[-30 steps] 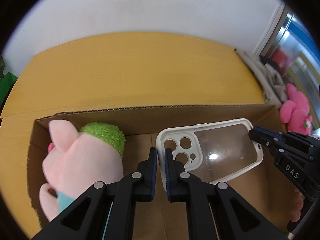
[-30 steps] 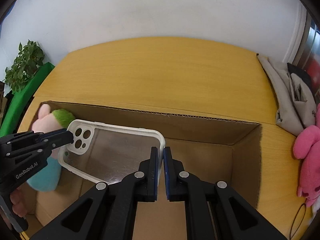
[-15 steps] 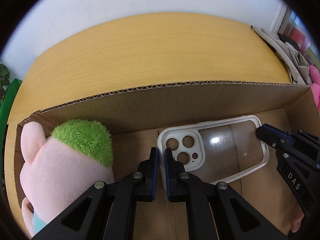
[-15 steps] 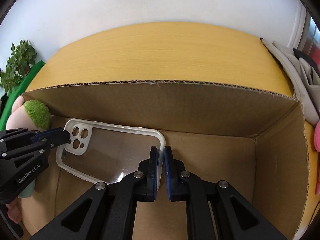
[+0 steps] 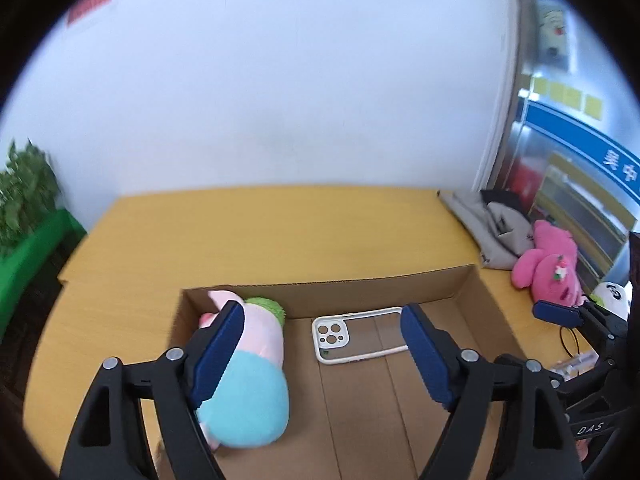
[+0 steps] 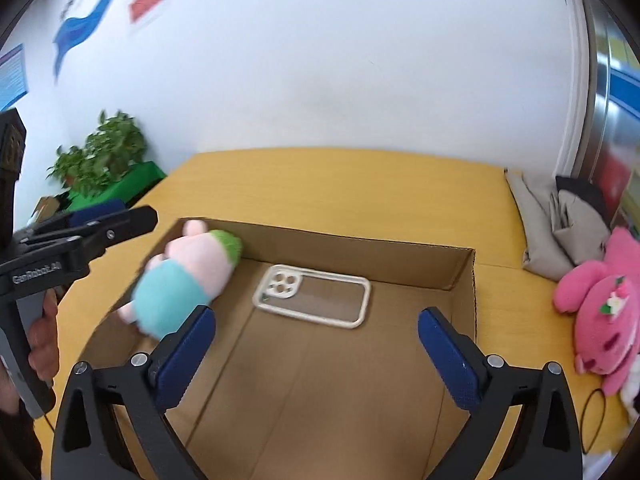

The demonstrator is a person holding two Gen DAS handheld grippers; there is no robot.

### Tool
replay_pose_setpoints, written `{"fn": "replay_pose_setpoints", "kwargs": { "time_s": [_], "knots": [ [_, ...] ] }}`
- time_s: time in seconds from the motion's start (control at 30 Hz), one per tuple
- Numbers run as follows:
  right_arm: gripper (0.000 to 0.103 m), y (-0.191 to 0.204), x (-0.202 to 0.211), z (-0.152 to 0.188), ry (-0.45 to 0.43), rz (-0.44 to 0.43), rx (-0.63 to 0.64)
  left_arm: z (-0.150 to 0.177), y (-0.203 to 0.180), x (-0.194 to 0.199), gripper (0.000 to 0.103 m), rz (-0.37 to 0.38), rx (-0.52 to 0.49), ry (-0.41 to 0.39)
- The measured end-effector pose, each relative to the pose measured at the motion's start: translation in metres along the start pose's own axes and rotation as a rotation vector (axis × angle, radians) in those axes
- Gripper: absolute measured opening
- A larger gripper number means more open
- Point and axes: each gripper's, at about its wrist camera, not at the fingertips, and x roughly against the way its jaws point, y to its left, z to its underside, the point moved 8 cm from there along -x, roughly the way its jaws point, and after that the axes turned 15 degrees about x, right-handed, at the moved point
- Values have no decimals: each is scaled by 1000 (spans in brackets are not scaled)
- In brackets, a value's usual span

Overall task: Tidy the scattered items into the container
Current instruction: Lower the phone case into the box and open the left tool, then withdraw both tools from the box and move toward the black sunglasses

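At the far left a leafy plant [image 6: 102,152] stands beyond the corner of the yellow wooden bench [image 6: 340,188]. On the bench sits an open cardboard box [image 6: 464,276]. At its left end lies a plush toy [image 6: 180,276] with a pink body, a turquoise lower half and a green tuft, tipped on its side against the left wall. Just to its right, apart from the toy, a clear phone case [image 6: 316,294] with a white rim lies flat on the box floor near the back wall, its camera holes toward the toy.

The left tongs [image 5: 322,344] hang above the left half of the box, and their jaws are opening; they are spread wide with nothing between the blue pads, the toy and the case showing below them. In the right wrist view a hand [image 6: 42,340] grips their handle at the left edge.

The right tongs [image 6: 316,348] hang over the near part of the box; their jaws are opening too, wide apart and empty, with only bare cardboard beneath.

To the right of the box, on the bench, lies a folded grey cloth [image 6: 560,224], and in front of it a bright pink plush [image 6: 604,304] sprawls beside the box's right wall. A thin black loop [image 6: 596,420] rests at the near right corner.
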Motion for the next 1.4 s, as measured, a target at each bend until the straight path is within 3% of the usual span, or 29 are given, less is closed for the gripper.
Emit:
{"fn": "replay_pose_setpoints", "kwargs": {
  "time_s": [0.13, 0.27, 0.53, 0.83, 1.4],
  "knots": [
    [103, 42, 45, 10, -24, -23, -13, 17, -6, 63, 81, 62, -21, -54],
    [103, 58, 77, 34, -45, 30, -45, 40, -23, 90, 81, 41, -52, -93],
    [103, 79, 112, 75, -44, 105, -52, 79, -18, 134, 81, 22, -71, -93],
    [103, 86, 127, 91, -34, 180, -24, 101, -20, 137, 81, 18, -61, -77],
    [103, 85, 121, 112, 2, 202, -4, 124, -9, 119, 81, 34, 4, -31]
  ]
}}
